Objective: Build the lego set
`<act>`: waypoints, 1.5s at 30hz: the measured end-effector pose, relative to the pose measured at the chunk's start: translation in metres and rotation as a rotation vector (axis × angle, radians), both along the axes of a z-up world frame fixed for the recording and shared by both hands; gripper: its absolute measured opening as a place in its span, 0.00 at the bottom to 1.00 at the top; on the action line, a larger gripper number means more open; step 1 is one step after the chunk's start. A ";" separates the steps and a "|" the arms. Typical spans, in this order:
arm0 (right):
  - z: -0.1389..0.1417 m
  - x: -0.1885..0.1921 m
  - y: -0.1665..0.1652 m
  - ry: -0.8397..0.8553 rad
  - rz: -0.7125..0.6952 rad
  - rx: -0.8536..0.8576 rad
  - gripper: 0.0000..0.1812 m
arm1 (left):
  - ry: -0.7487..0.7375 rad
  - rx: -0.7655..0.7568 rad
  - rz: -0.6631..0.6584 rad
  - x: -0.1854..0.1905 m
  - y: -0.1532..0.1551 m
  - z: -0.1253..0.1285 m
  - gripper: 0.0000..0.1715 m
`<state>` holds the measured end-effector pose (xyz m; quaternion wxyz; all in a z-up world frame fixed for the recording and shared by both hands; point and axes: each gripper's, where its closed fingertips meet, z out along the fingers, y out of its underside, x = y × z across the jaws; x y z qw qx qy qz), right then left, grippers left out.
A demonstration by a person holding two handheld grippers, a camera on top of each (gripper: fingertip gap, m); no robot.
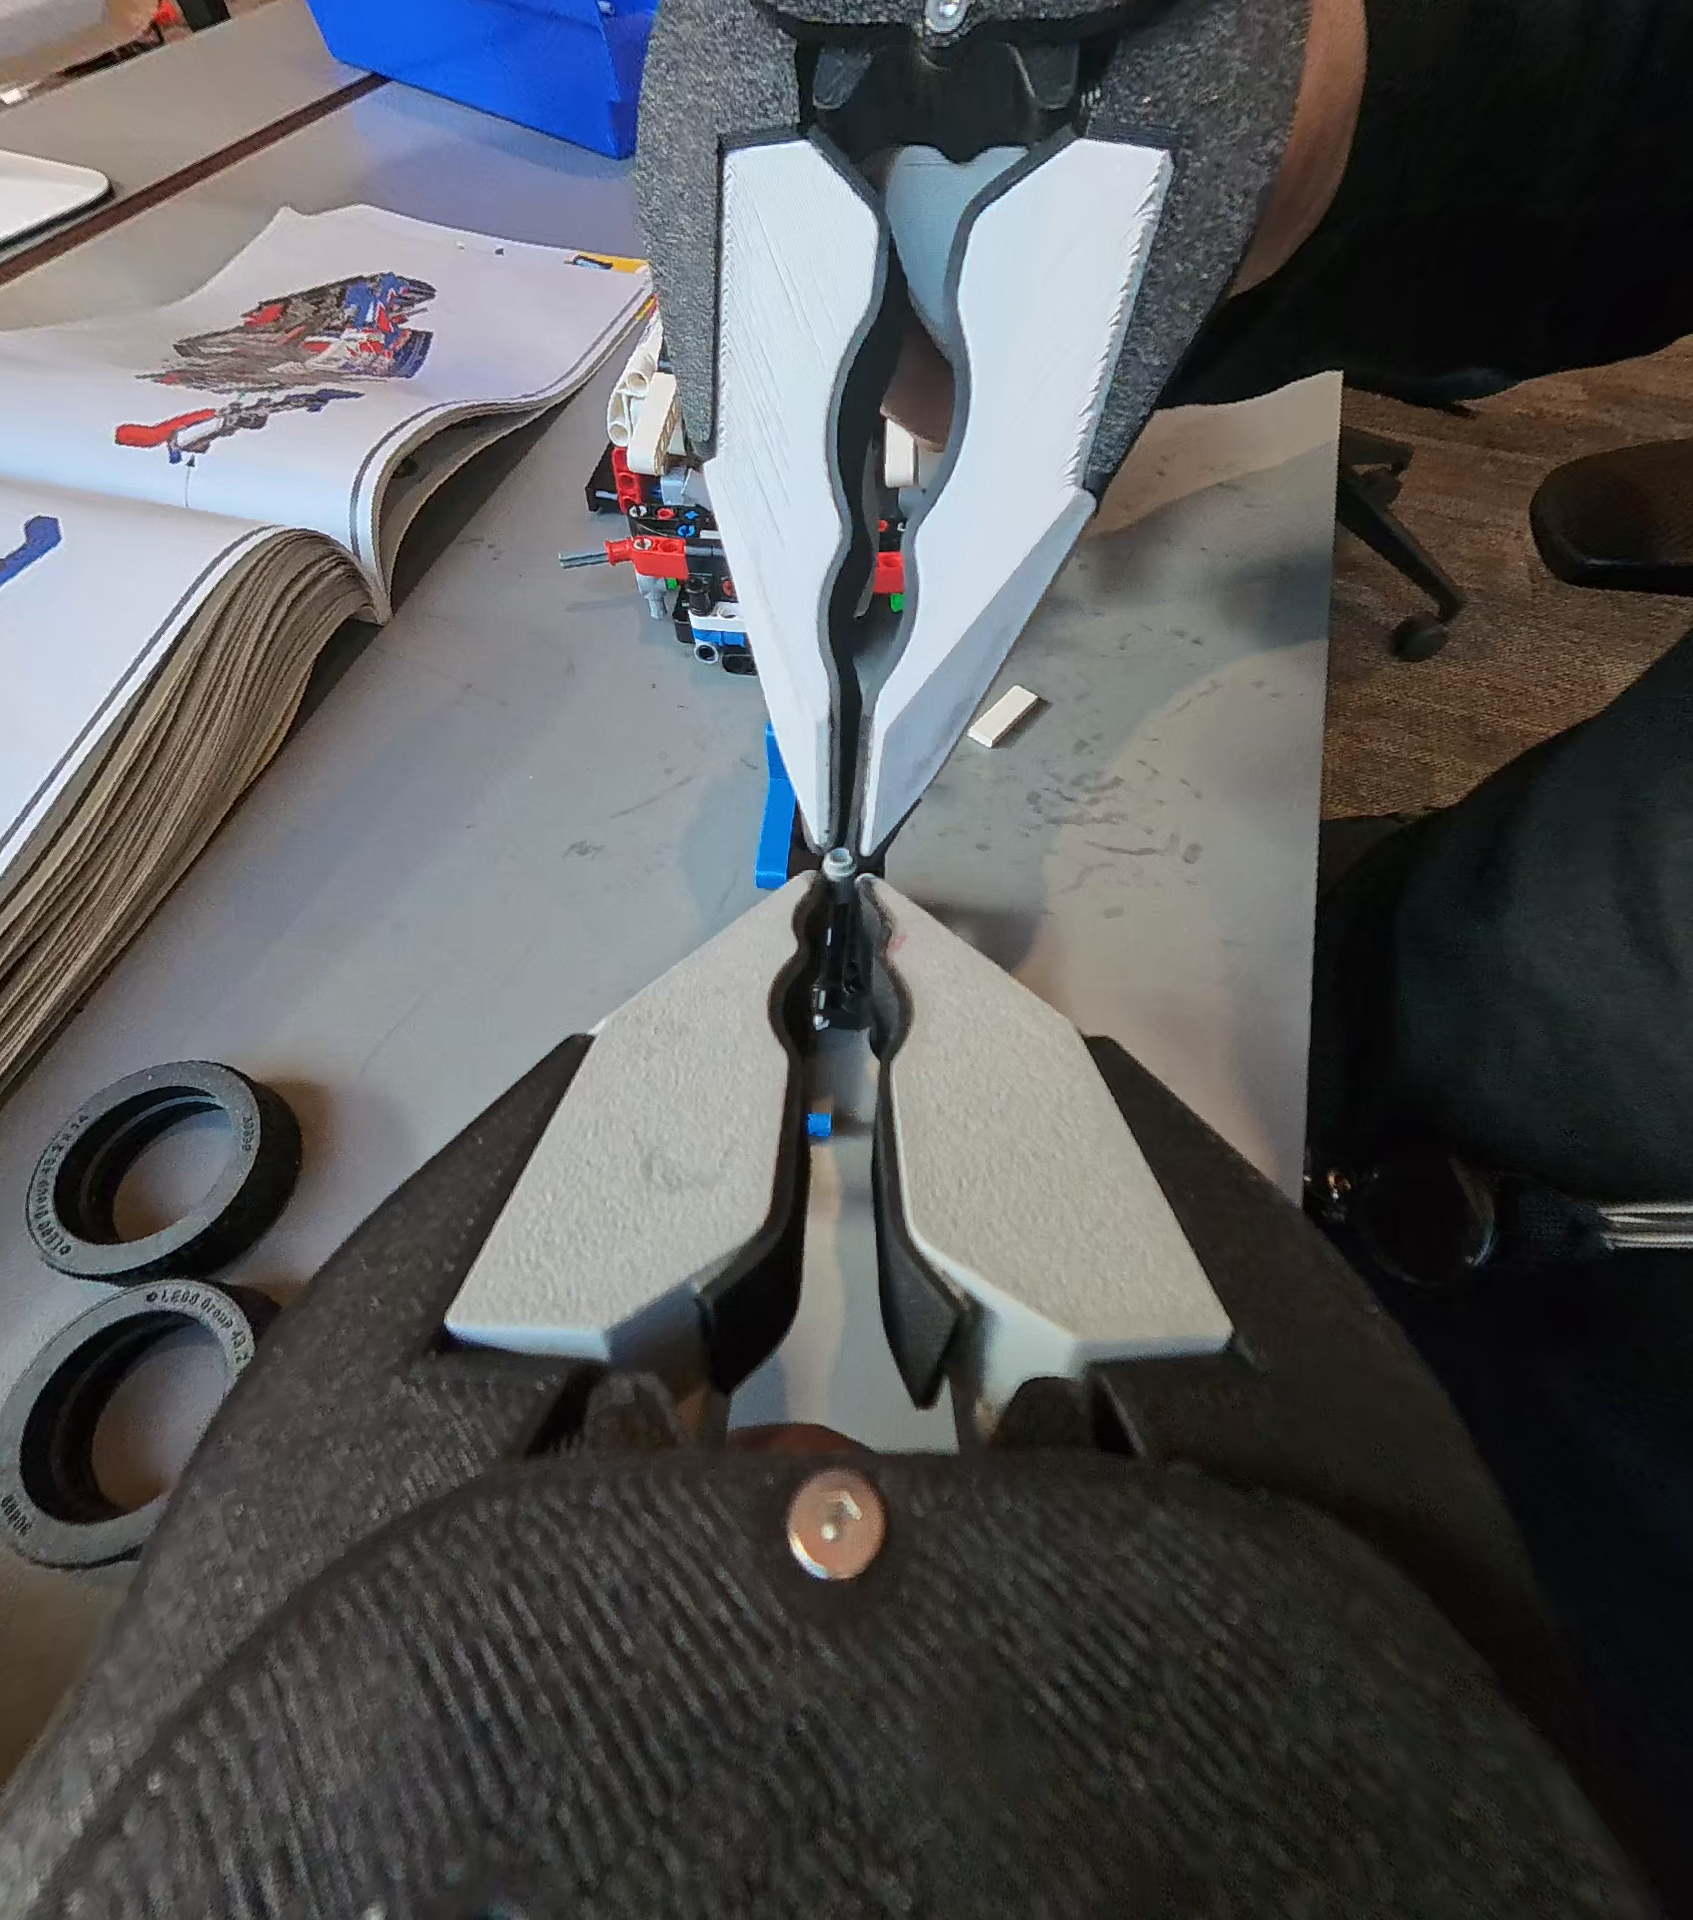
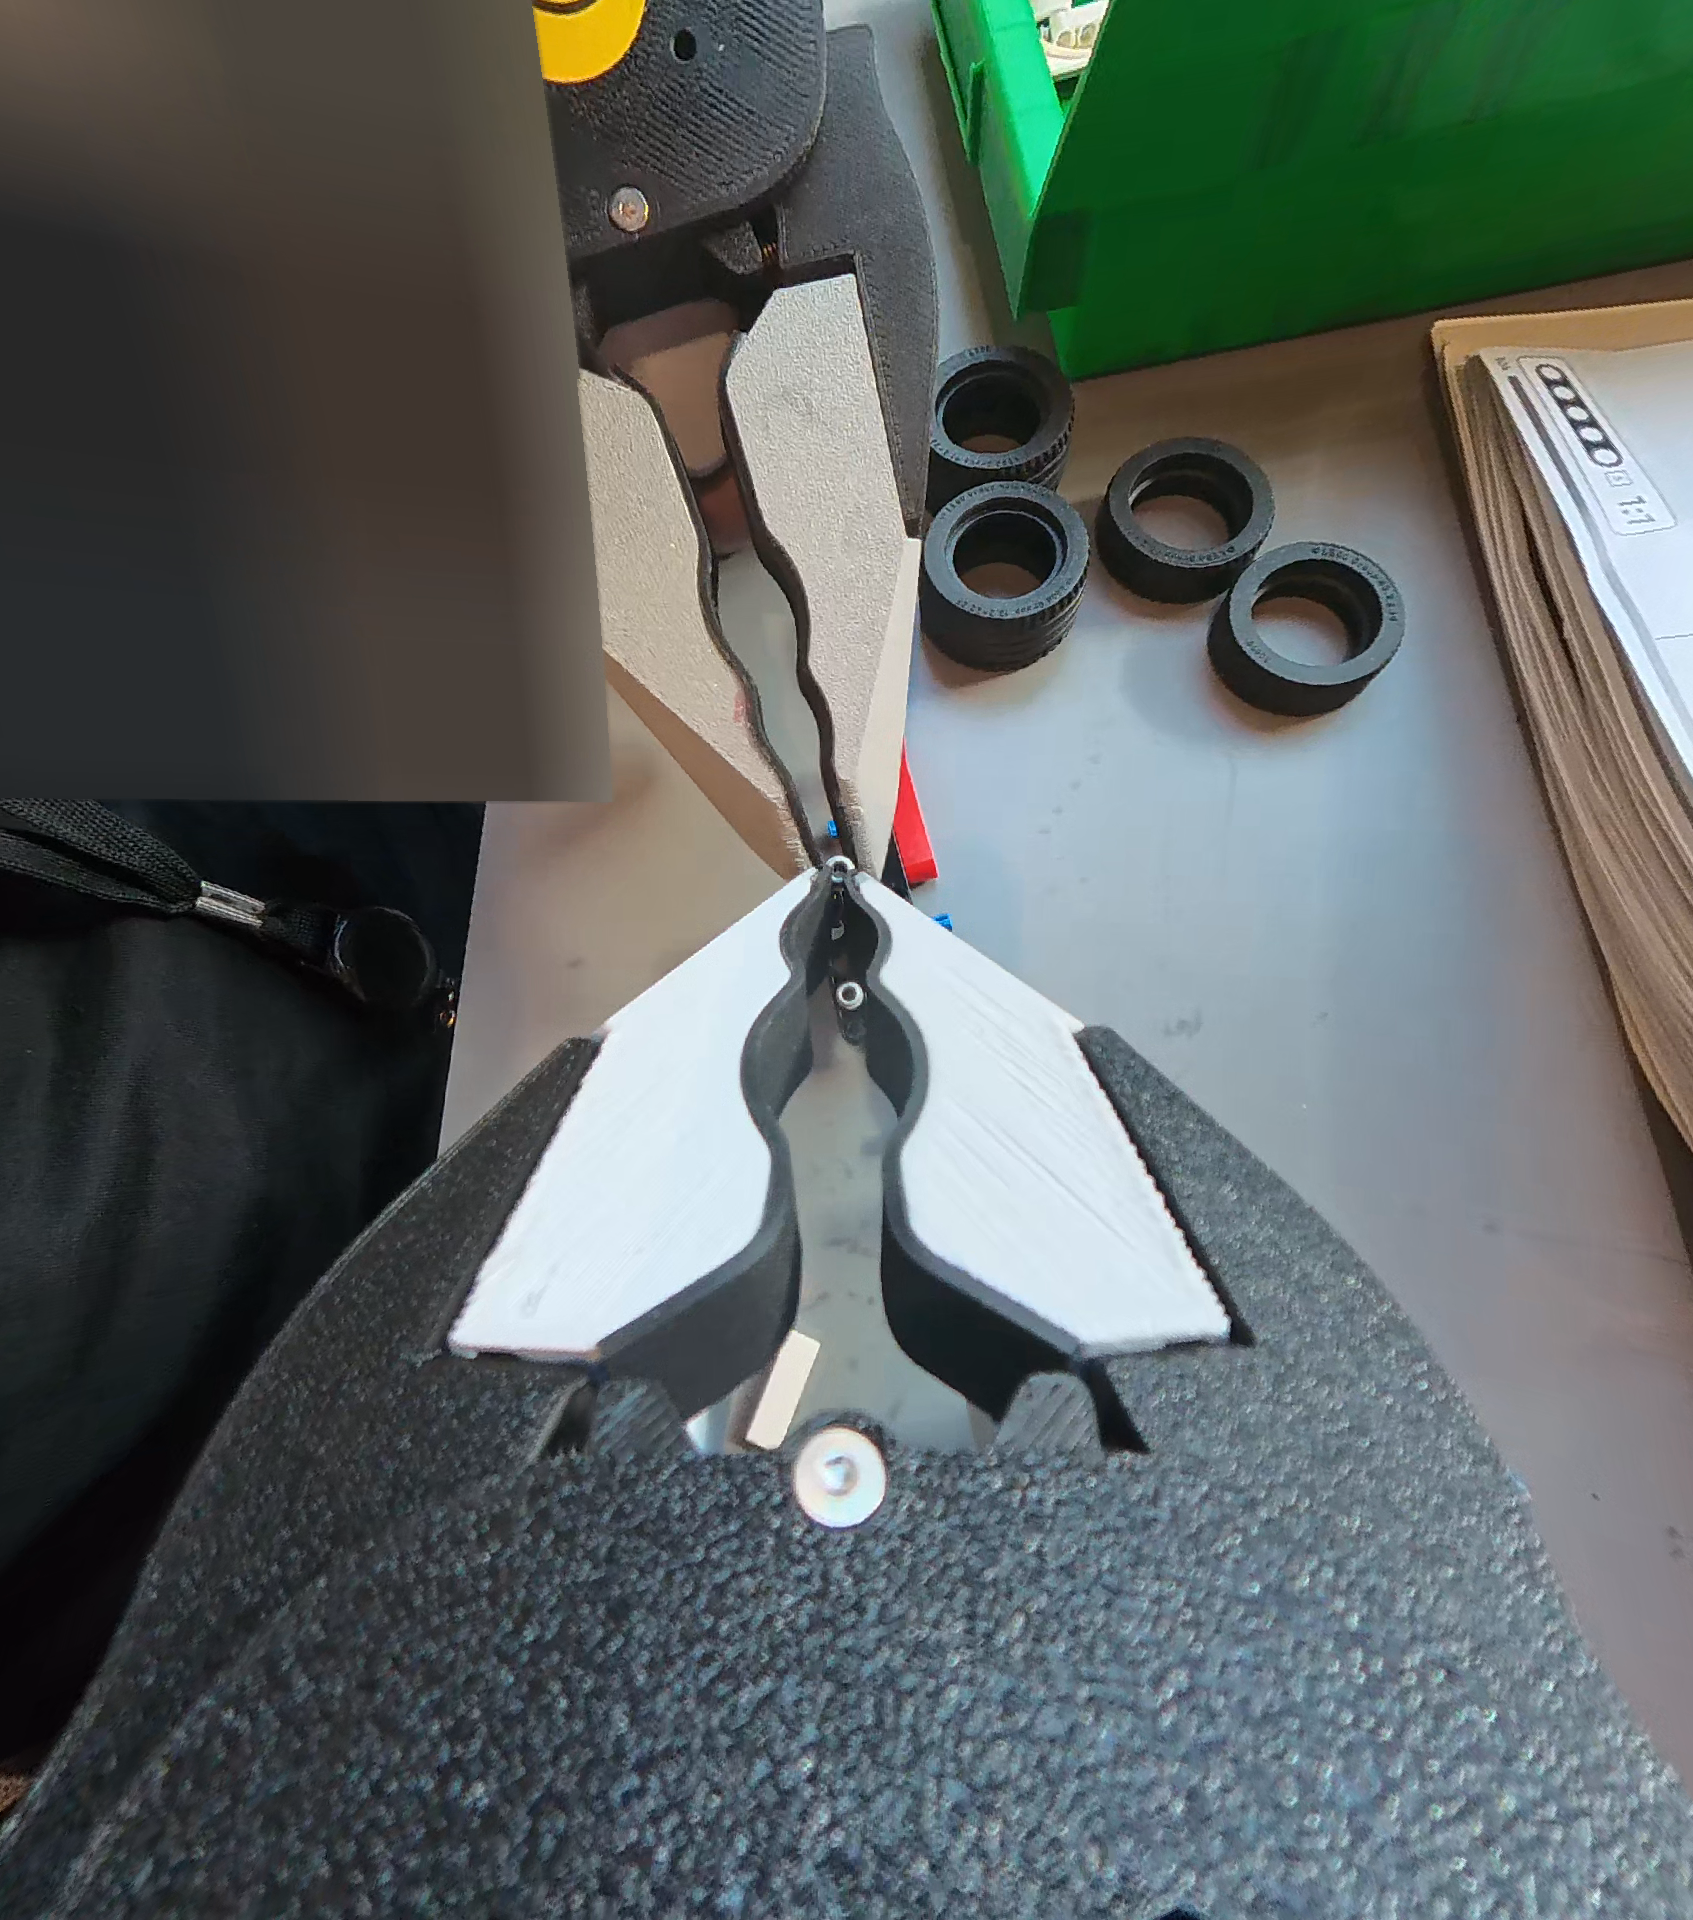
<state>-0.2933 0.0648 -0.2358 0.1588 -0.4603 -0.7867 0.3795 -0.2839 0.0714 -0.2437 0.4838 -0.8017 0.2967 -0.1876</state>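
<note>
Left gripper (image 1: 837,894) jaws clamped on black pin piece (image 1: 840,956), grey tip protruding at far end. Right gripper (image 2: 837,883) jaws closed tip-to-tip against it, above desk (image 1: 468,831), partly built model (image 1: 676,540) beyond.

Grey table (image 1: 468,831), brown carpet (image 1: 1548,665), black office chair (image 1: 1652,520)

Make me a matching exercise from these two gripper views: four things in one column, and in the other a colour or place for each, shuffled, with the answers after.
Things:
1. storage bin
2. loose tyres
3. instruction booklet
4. small white tile

Descriptions:
A. black, clustered on the table
B. lies alone beside the right gripper
C. green
D. open, with coloured model drawings

Pairs: 1-C, 2-A, 3-D, 4-B
</note>
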 end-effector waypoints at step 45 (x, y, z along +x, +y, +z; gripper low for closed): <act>-0.007 -0.001 0.003 -0.024 -0.013 0.015 0.02 | 0.115 0.047 0.041 -0.002 0.004 -0.005 0.01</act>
